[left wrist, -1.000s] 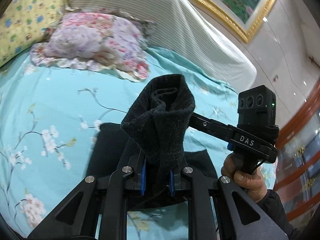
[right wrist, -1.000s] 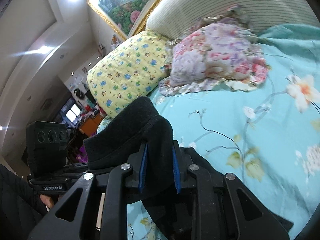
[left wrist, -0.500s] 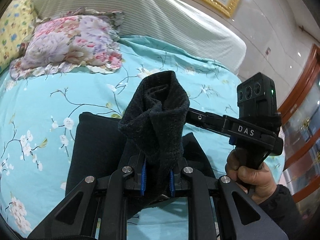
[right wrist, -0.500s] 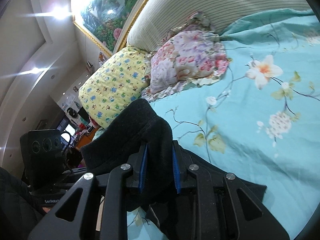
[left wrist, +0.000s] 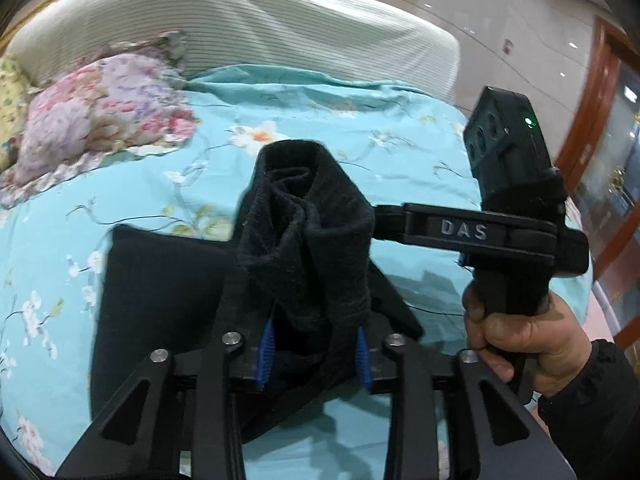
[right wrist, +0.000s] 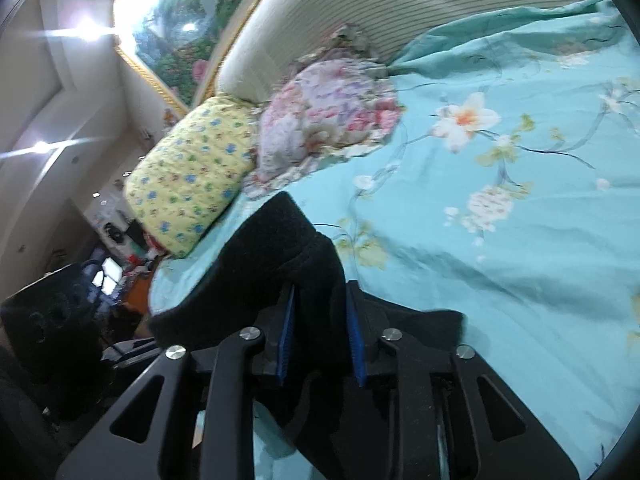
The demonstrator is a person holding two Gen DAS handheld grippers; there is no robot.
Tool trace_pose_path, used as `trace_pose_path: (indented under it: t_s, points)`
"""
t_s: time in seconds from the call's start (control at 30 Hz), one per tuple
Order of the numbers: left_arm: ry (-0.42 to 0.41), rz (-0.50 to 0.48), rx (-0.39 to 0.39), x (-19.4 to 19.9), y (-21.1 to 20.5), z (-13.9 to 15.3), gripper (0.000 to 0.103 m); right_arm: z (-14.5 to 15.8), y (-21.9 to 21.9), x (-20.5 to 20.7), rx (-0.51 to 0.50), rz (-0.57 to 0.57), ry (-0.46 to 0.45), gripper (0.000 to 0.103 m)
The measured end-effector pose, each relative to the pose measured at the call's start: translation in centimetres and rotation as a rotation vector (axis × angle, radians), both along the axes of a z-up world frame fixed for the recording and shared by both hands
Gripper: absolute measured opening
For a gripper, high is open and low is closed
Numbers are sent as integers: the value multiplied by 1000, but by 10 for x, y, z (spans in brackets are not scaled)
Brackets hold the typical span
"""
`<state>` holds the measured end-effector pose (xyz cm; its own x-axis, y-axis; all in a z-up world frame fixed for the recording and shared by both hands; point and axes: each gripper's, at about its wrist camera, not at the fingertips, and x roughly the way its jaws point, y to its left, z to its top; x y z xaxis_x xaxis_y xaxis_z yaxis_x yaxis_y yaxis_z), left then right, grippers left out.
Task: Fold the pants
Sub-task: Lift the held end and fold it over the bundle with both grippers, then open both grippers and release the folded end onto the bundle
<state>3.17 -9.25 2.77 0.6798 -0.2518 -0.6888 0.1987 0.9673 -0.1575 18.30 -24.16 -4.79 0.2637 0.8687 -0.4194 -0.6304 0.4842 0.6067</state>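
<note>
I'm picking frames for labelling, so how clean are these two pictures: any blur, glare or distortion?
Left wrist view: strong fisheye bending of the headboard; floral pillow and bedsheet motion-smeared, black pants fairly sharp. Right wrist view: ceiling lights flare into streaks at the upper left, sheet blurred, yellow pillow soft, dark corners from the lens rim.

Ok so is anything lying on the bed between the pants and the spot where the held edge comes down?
Nothing visible. The black pants lie on bare floral bedsheet, and the pillows sit back by the headboard. The left gripper and right gripper are opening, with fabric between the jaws.
</note>
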Motion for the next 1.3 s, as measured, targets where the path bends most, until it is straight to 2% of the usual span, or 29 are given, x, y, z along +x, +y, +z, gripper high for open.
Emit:
trace_pose_path:
  t_s: [0.13, 0.2, 0.3, 0.37, 0.53, 0.7, 0.77, 0.9, 1.1, 1.3]
  points:
    - [8, -65, -16, 4, -15, -5, 57, -3, -19, 0, 0, -66, 16, 29]
    - [12, -95, -34, 5, -18, -7, 62, -2, -29, -1, -19, -103, 23, 29]
    - [18, -119, -70, 4, -17, -6, 66, -3, -44, -4, -35, -161, 40, 43]
    - [23, -129, -104, 2, -12, -4, 68, -4, -55, -6, -32, -199, 54, 62]
    - [15, -162, -187, -6, 3, 13, 78, -1, -63, -15, -89, -264, 58, 67]
    - [-11, -120, -221, -10, 32, 28, 79, 4, -67, -26, -109, -309, 50, 78]
    - [-16, -83, -225, -10, 48, 30, 79, 6, -71, -28, -92, -329, 56, 87]
    - [-4, -8, -246, -7, 79, 27, 79, 14, -77, -37, -64, -360, 48, 87]
    - [17, 86, -262, -5, 117, 17, 79, 20, -66, -52, -62, -331, 44, 90]
    - [36, 114, -284, -4, 136, 11, 79, 20, -48, -68, -82, -301, 35, 92]
